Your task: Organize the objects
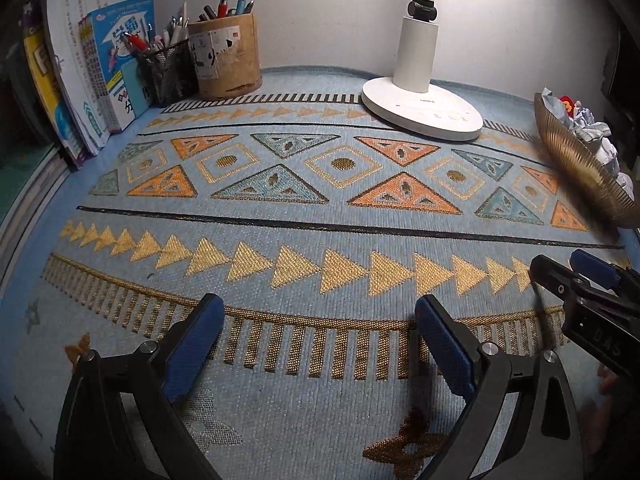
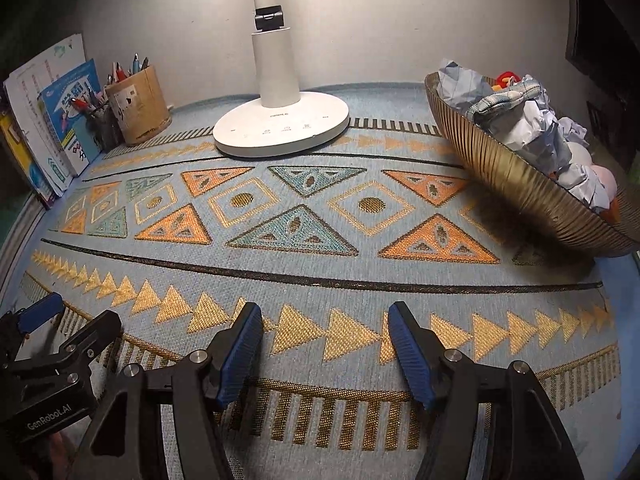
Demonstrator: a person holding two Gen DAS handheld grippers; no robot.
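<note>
My left gripper is open and empty, low over the patterned blue cloth. My right gripper is open and empty over the same cloth; it also shows at the right edge of the left wrist view. The left gripper shows at the lower left of the right wrist view. A gold ribbed bowl at the right holds crumpled paper, a cloth and small toys. It also shows in the left wrist view.
A white desk lamp stands at the back centre, also in the right wrist view. A round wooden pen holder, a black mesh pen cup and upright books stand at the back left against the wall.
</note>
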